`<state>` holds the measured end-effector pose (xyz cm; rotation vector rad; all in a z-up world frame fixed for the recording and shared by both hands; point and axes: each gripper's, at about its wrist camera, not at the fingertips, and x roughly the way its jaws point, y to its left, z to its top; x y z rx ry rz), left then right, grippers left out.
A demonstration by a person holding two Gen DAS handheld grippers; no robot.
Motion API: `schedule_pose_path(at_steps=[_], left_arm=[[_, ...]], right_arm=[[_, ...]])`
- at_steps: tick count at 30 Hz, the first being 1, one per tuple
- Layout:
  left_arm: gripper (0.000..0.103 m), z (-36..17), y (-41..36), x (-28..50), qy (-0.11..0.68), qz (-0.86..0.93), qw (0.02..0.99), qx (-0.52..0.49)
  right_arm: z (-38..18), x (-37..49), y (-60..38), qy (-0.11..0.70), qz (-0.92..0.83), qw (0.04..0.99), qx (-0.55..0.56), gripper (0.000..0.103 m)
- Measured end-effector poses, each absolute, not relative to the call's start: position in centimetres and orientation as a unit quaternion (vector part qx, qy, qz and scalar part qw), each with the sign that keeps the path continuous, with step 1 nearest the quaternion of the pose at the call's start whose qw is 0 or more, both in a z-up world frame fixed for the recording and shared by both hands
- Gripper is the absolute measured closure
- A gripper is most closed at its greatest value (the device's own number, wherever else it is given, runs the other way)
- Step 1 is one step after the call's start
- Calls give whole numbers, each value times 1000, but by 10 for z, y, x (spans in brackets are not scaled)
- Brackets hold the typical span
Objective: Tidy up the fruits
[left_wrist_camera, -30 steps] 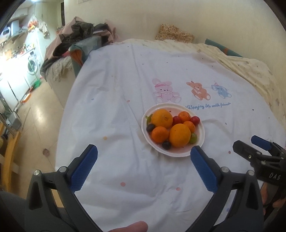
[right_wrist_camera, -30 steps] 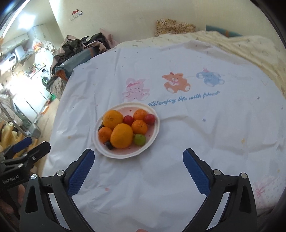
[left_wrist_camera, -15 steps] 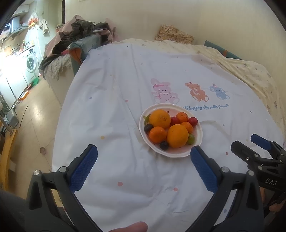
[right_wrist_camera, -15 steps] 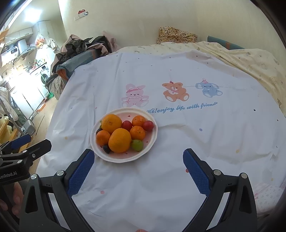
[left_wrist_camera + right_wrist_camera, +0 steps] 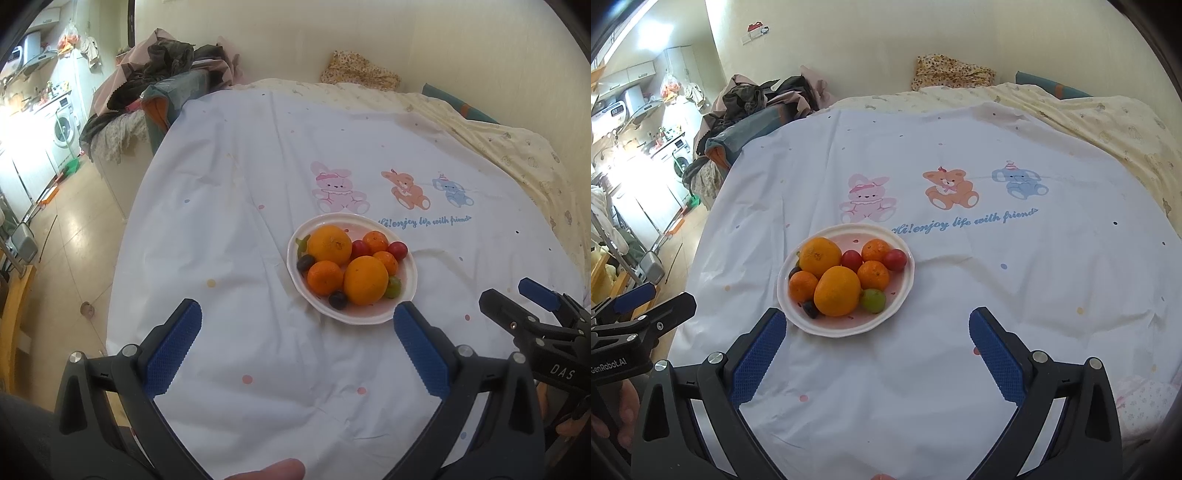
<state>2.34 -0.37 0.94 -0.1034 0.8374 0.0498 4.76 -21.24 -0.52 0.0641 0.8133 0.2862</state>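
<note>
Both grippers stand wide open and hold nothing. Left gripper (image 5: 297, 336) and right gripper (image 5: 877, 341) hover side by side above the near part of a white printed cloth (image 5: 229, 192), clear of everything on it.

All fruit in view lies heaped on one white plate (image 5: 903, 291); none shows loose on the cloth. Contents: two large oranges (image 5: 836, 290), three small tangerines (image 5: 873, 275), two red cherry tomatoes (image 5: 895, 259), one green grape (image 5: 873, 300) and dark grapes (image 5: 811, 309) at the plate's near-left edge.

Governing relation: the plate lies ahead of both grippers. From the left gripper it sits far and to the right, just beyond the right finger. From the right gripper it sits far and to the left, just beyond the left finger. Neither is clearly nearer.

This arrangement fits fruit gathered onto the plate as well as fruit waiting to be sorted off it.
</note>
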Motion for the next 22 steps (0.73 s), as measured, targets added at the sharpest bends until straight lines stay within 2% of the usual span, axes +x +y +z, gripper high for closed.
schedule_pose_path(at_steps=[22], left_arm=[[0, 8, -6, 21, 410, 21, 910, -55]], right_arm=[[-5, 48, -213, 393, 139, 909, 30, 1]])
